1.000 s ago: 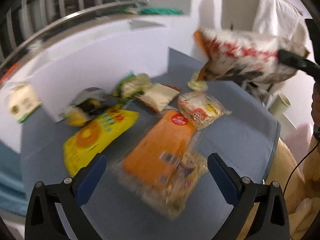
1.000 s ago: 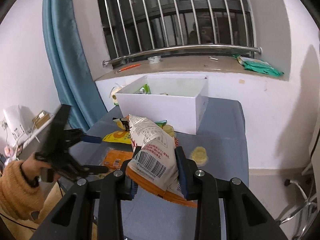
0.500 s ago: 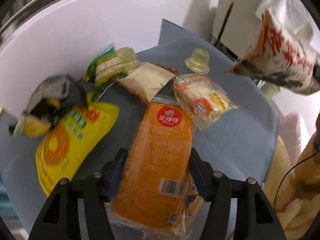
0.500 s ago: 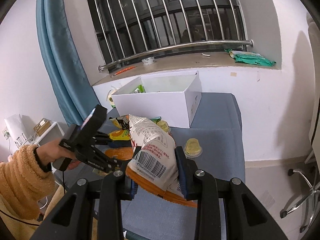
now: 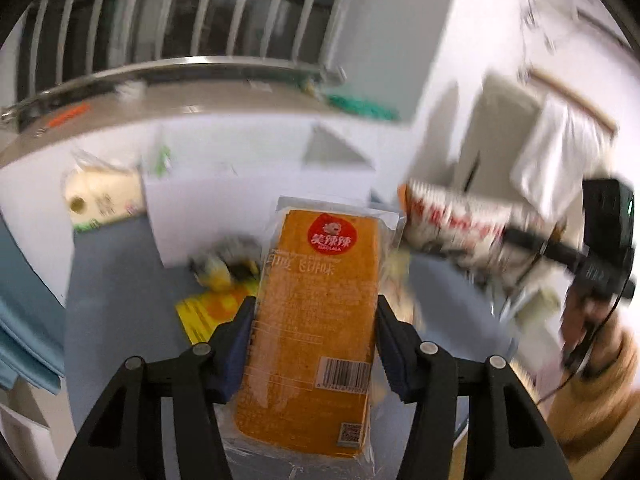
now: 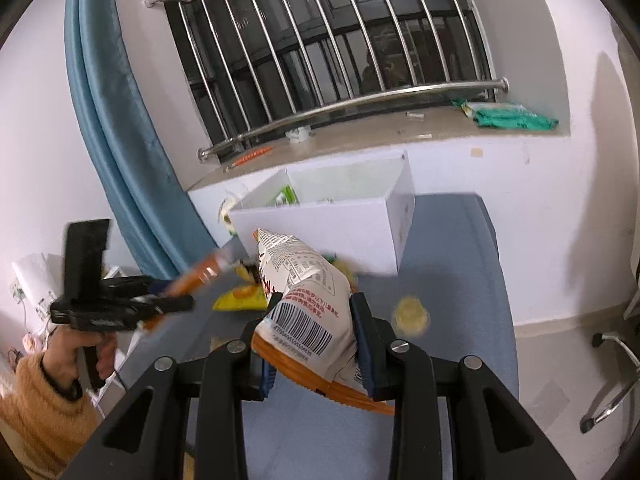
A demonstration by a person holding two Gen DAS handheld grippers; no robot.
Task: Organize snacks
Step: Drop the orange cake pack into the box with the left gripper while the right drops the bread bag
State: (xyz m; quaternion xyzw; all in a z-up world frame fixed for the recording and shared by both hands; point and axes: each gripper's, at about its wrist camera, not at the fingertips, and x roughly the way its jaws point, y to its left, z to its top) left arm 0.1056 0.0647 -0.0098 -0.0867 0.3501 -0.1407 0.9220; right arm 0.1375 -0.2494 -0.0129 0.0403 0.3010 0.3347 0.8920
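Observation:
My left gripper [image 5: 316, 304] is shut on a long orange snack packet [image 5: 328, 264], its pads pressing both long sides, and holds it in the air above the blue table [image 5: 120, 300]. From the right wrist view that packet [image 6: 200, 272] shows as a blurred orange streak at the left. My right gripper [image 6: 316, 300] is shut on a white chip bag [image 6: 304, 276] with a barcode and orange trim, held over the table's front. An open white box [image 6: 340, 224] stands at the back of the table with a few items inside.
A yellow bag [image 6: 240, 300], a dark packet [image 5: 228, 264] and a jelly cup [image 6: 410, 314] lie on the table in front of the box. A blue curtain [image 6: 120, 120] hangs on the left, and a chair [image 6: 612, 360] stands at the right.
My left gripper came down over the orange packet, shut on it and lifted it off the table. The right gripper kept still with the chip bag.

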